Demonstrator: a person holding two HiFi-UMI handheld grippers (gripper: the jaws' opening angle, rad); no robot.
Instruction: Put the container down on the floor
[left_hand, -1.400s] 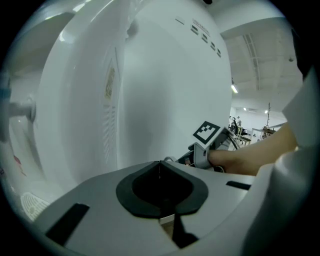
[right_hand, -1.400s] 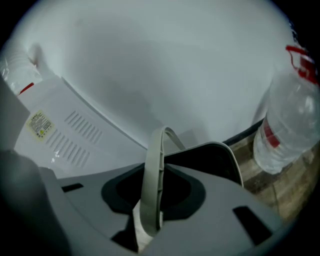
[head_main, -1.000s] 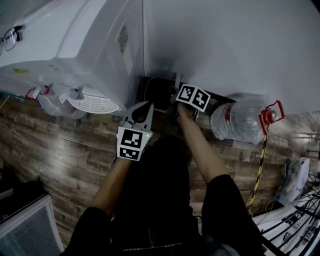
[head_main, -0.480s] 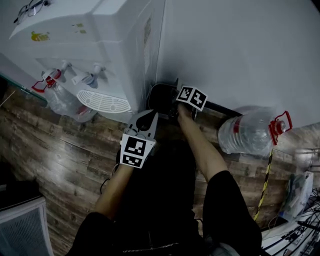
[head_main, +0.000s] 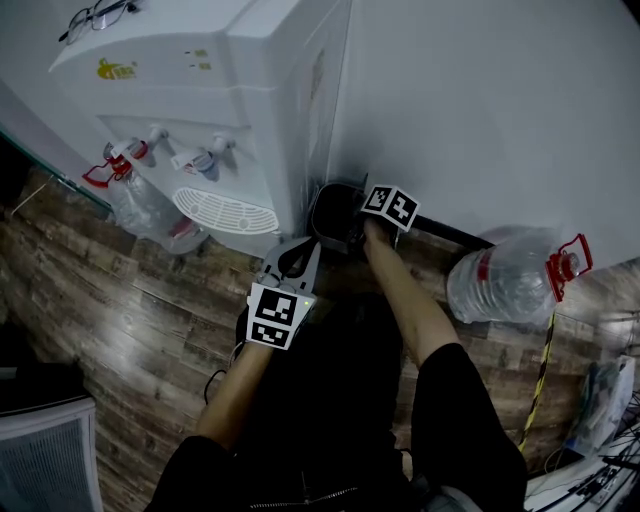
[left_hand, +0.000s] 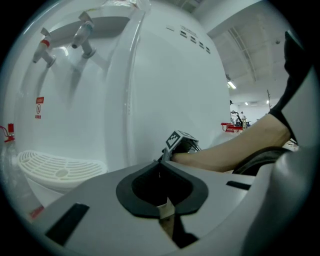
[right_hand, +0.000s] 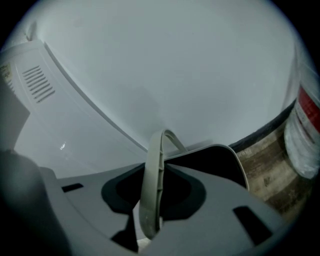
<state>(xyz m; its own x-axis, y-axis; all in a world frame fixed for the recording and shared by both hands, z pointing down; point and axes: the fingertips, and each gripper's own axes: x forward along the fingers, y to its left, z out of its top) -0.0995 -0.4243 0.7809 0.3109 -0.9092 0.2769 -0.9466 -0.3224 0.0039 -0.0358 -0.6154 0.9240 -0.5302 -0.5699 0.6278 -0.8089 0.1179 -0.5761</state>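
We find the container (head_main: 335, 212) at the foot of the wall (head_main: 480, 100), in the narrow space between the side of the white water dispenser (head_main: 230, 110) and the black baseboard (head_main: 455, 235). It is a dark bin and it stands upright, with its open mouth facing up. Its long axis runs vertically, from the base to the mouth. We cannot tell whether its base touches the wood-pattern floor (head_main: 120, 320).

A pale bail handle (right_hand: 152, 185) rises from the mouth in a narrow arch. In the right gripper view it stands edge-on and close to vertical.

The right gripper (head_main: 362, 225) points steeply down at the container. Its jaws stand part-way open and are closed on the handle, which passes straight up between the two dark pads. The rounded rim of the container shows just behind the jaws.

The left gripper (head_main: 298, 252) sits just beside the container, on the dispenser side, and does not touch it. Its jaws are drawn together at the tips and hold nothing. In its own view we see the dispenser's side panel, and past the jaws the right gripper with the person's forearm (left_hand: 235, 150).

On the dispenser's front we note a red tap (head_main: 118, 160), a blue tap (head_main: 200, 160) and a white drip grille (head_main: 225, 212). A large clear water bottle (head_main: 500, 285) lies on its side by the baseboard, well to the right of the container, with its red cap handle (head_main: 568, 265) pointing right.
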